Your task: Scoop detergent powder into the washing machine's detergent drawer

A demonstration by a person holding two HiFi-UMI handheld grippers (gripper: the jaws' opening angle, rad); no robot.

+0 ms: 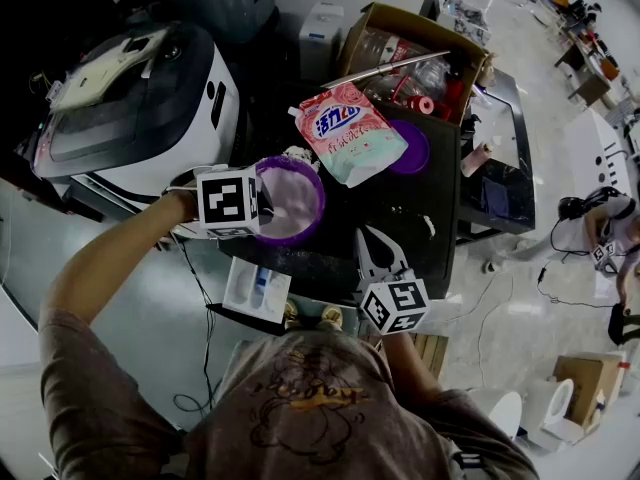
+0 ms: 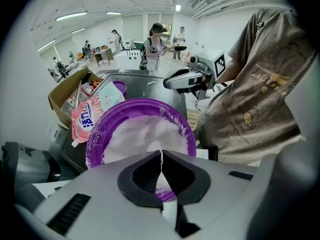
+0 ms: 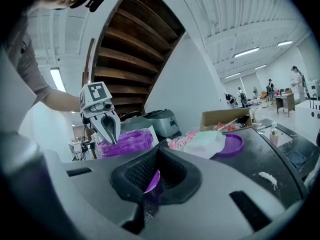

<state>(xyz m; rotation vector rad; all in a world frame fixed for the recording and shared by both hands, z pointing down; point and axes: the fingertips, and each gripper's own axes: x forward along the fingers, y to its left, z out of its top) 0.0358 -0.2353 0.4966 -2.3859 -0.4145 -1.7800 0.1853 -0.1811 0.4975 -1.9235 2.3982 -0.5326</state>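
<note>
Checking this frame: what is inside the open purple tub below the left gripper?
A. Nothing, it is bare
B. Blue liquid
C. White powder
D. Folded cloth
C: in the left gripper view the purple tub has no lid on and is filled with white powder, and the left gripper is shut on a thin white handle above it.

Tub (image 1: 320,208): purple; powder (image 1: 285,213) inside, white.
Lid (image 1: 412,150), far right: purple.
Pouch (image 1: 350,133): pink-white, blue lettering.
Table (image 1: 400,218): black.
Box (image 1: 400,20), far: brown.
Left gripper (image 1: 270,206) and right gripper (image 1: 375,253) cubes (image 1: 228,200): black-and-white squares.
Sliver (image 2: 161,156) in left jaws: white.
Piece (image 3: 152,181) in right jaws: purple, white-speckled.
</note>
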